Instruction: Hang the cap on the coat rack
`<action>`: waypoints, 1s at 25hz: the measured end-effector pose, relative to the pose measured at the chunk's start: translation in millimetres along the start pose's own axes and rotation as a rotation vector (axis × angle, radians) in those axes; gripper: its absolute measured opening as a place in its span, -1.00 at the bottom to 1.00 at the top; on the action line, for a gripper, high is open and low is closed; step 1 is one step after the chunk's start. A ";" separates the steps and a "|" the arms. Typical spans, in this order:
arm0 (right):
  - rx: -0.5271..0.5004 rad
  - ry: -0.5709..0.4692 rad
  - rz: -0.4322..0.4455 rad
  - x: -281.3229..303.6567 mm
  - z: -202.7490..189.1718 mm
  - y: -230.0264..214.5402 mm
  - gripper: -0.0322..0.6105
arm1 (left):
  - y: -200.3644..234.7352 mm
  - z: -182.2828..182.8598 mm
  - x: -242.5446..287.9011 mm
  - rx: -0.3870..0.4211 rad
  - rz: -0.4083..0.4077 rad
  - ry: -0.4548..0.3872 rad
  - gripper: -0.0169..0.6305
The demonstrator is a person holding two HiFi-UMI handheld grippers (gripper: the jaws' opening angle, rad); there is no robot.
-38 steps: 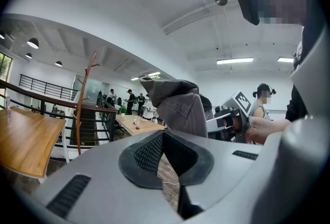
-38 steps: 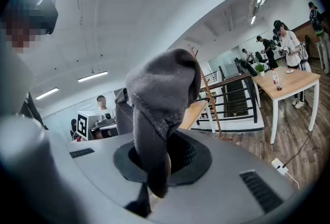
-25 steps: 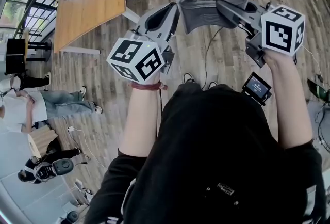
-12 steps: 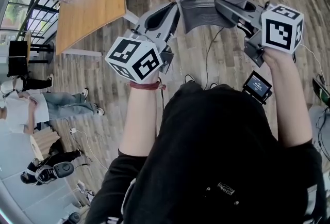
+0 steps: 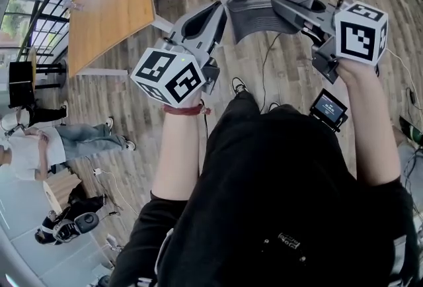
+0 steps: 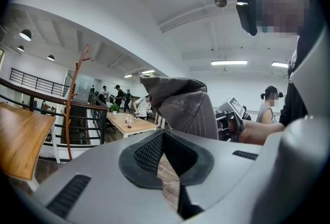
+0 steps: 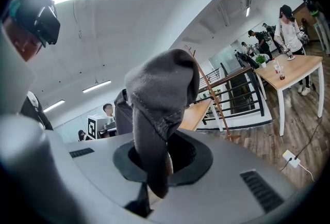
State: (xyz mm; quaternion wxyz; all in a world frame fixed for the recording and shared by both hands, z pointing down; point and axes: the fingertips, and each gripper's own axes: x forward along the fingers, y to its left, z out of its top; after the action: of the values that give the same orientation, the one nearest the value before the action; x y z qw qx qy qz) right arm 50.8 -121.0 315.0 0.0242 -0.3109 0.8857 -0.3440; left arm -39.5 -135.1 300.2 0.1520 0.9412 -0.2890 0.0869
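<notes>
Count: 2 grippers, 1 cap, 1 rack, 1 wood table close by, and a few bystanders in the background.

Left gripper [image 5: 223,13]: jaws nearly together, with only a thin slit between them in the left gripper view. They pinch the cap [image 5: 268,0] by its left edge at the tips. The fabric rises straight off the jaw tips there [image 6: 180,107].

Right gripper [image 5: 279,5]: jaws almost closed, clamped on a fold of the cap's right side. In the right gripper view the cloth [image 7: 160,89] runs down between the jaws and hangs out below them.

Cap: dark grey with stitched seams and white lettering on the front (it reads reversed from the head view, so I can't make out the word). It's bunched up, not spread flat.

Position: the cap is in the air, strung between the two grippers in front of the person, above the plank floor. The table [image 5: 109,8] is off to the left.

Rack [image 6: 72,99]: a thin brown branch-style pole standing by a black railing, well apart from the cap. The cap isn't hung on it yet. The right gripper view shows the same pole [image 7: 209,89] behind the cap.
</notes>
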 end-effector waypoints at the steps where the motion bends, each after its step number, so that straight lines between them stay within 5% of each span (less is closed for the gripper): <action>1: -0.003 -0.004 -0.004 0.2 0.9 -0.4 -0.77 | 0.8 0.5 0.5 0.001 -0.005 -0.002 -0.93; 25: -0.027 -0.013 -0.003 0.8 0.5 -3.4 -0.77 | 8.6 7.6 16.1 0.072 -0.064 -0.036 -0.93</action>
State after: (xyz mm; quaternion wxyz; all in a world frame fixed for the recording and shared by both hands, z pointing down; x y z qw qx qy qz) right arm 52.1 -123.7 316.9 0.0252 -0.3147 0.8897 -0.3299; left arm -30.7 -152.7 299.2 0.1152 0.9562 -0.2582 0.0753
